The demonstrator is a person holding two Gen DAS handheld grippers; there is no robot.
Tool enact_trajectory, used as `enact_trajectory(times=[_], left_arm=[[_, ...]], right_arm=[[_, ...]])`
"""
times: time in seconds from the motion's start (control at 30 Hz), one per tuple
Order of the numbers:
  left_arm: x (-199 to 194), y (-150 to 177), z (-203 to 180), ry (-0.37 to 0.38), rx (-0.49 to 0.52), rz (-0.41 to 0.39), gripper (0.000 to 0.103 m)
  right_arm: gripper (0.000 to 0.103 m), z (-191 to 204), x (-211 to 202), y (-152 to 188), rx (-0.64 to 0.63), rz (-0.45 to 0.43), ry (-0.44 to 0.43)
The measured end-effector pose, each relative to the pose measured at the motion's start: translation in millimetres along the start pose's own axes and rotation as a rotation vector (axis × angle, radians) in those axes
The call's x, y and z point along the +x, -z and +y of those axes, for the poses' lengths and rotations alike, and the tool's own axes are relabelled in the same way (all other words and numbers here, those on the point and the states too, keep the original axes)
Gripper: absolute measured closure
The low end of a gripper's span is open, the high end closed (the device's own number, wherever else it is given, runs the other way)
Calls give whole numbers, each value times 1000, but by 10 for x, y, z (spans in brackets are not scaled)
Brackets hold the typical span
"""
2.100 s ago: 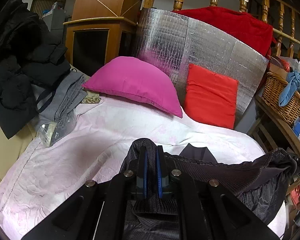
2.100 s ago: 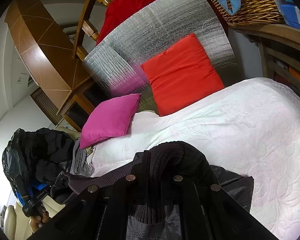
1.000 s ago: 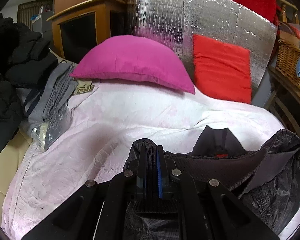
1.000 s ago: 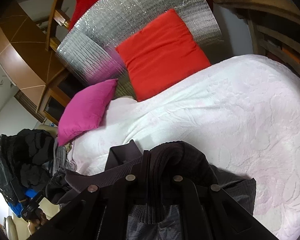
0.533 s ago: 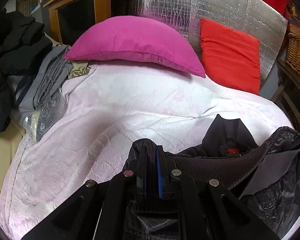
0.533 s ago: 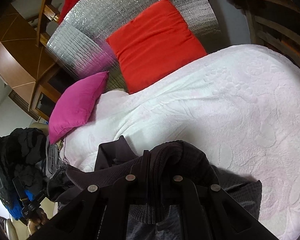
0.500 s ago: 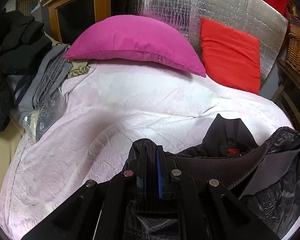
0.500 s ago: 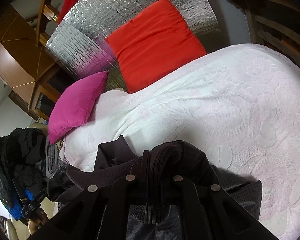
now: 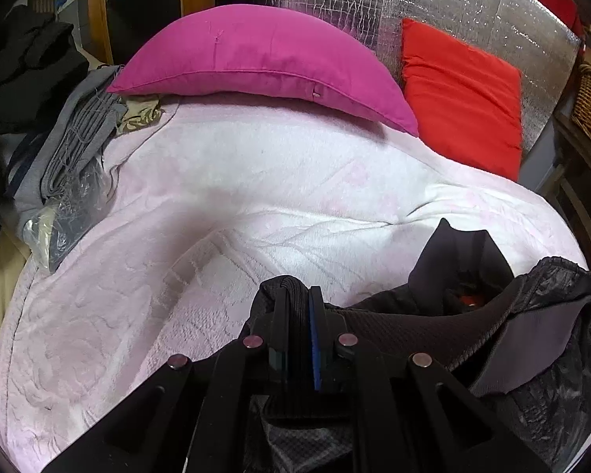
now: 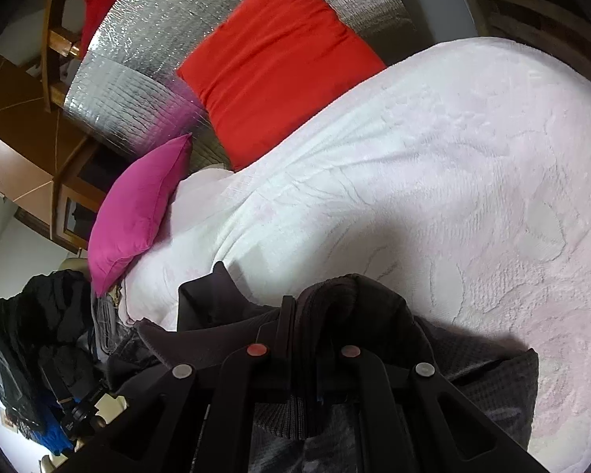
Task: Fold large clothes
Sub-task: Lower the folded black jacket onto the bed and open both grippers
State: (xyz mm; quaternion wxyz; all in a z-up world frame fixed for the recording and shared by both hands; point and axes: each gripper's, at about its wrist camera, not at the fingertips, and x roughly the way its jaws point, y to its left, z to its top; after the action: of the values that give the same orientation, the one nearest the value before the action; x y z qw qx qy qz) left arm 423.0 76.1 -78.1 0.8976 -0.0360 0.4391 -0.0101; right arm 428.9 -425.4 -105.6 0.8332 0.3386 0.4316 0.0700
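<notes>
Dark jacket (image 9: 472, 335) hangs bunched between the two tools at the near edge of the bed (image 9: 256, 197), over its pale pink cover. Left hand-held gripper (image 9: 297, 303) has its fingers closed tight on a ribbed hem of the jacket, and the right hand-held gripper (image 10: 307, 315) is likewise clamped on a fold of ribbed knit that humps over its tips. At the head of the bed a pink pillow (image 9: 264, 59) and a red cushion (image 9: 465, 94) lean by a silver foil panel (image 9: 433, 0), with grey clothes (image 9: 71, 146) piled at the left side
</notes>
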Motion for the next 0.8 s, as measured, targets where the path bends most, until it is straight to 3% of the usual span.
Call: enact_trajectory(times=[0.27, 0.6, 0.67, 0.7, 0.73, 0.77, 0.8], left_arm=[[53, -46, -15, -14, 18, -9, 94], [202, -113, 20, -6, -30, -29, 93], [240, -129, 82, 5, -72, -26, 87], [239, -139, 120, 20, -94, -32, 77], [234, -146, 167, 36, -118, -36, 65], [205, -155, 223, 31, -144, -44, 44], [164, -161, 260, 23, -162, -60, 33]], right_arm=[[96, 27, 48, -50, -24, -3, 15], [96, -69, 183, -115, 34, -16, -5], [95, -154, 223, -113, 76, -5, -29], [94, -206, 245, -115, 106, 9, -46], [91, -236, 249, -115, 121, 14, -60], [89, -252, 240, -116, 128, 16, -71], [82, -259, 214, -123, 132, 10, -83]])
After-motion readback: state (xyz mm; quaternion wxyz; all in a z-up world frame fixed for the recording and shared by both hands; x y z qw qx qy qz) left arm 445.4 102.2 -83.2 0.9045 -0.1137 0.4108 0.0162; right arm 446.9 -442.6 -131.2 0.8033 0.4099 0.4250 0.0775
